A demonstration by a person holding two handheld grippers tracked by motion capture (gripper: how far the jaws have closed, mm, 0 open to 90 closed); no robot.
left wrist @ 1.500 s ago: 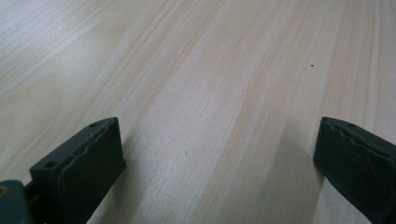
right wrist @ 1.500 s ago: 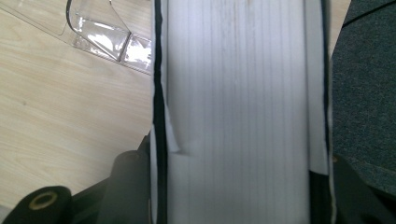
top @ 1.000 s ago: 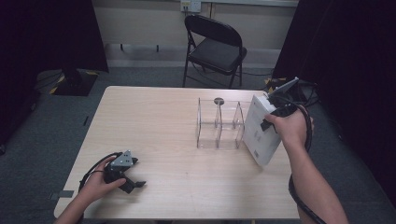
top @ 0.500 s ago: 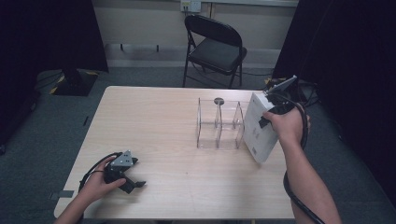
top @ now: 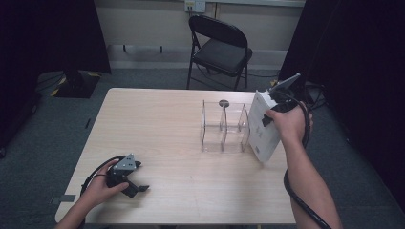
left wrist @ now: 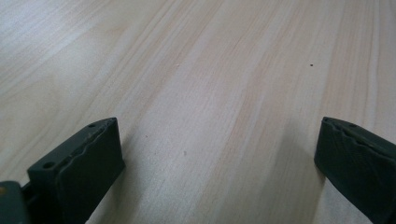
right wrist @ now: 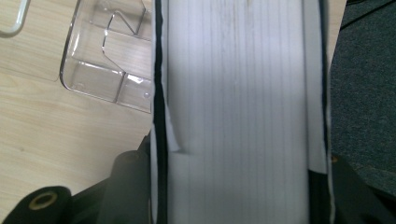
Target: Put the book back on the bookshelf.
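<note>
Right gripper point(top: 273, 102) clamps a thick white book point(top: 262, 126) from above, jaws pressed on both covers; in the right gripper view the book point(right wrist: 238, 112) page edges run between the two black jaws. Book is tilted, lower corner at or just above the table point(top: 157, 124) near its right edge, just beside the right end of the clear acrylic rack point(top: 224, 128); can't tell if book and rack touch. Rack stands upright with divided slots, right of table middle, clear base also visible in the right gripper view point(right wrist: 107, 56). Left gripper point(top: 136, 189) rests low on the table at the near left corner, hand on it, jaws wide apart with nothing between, bare wood point(left wrist: 210, 93) ahead. Folding chair point(top: 219, 47) behind the table.
</note>
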